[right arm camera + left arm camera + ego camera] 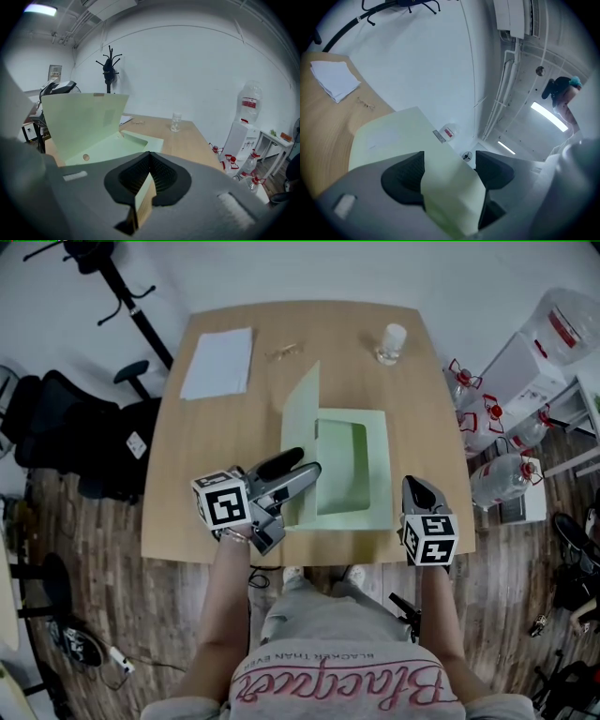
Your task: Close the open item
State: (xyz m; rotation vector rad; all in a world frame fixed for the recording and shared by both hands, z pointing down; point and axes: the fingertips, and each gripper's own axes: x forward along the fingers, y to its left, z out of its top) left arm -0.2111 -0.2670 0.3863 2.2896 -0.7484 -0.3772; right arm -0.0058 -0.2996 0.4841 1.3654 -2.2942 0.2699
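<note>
A pale green folder [354, 504] lies open on the wooden table [187, 484], its cover [302, 409] standing upright along the left side. My left gripper [298, 467] comes in from the left at the cover's near edge. In the left gripper view the cover [393, 136] runs between the jaws of the left gripper [450, 166]; it rests against the left pad with a gap on the right. My right gripper [417, 486] sits at the folder's front right; in the right gripper view the right gripper [150, 176] has its pads closed on a thin green edge of the folder [108, 147].
A stack of white paper [218, 362] lies at the table's far left, a small clear bottle [392, 343] at the far right, a small object [284, 352] between them. Water jugs [502, 479] stand on the floor right; a black chair [56, 427] left.
</note>
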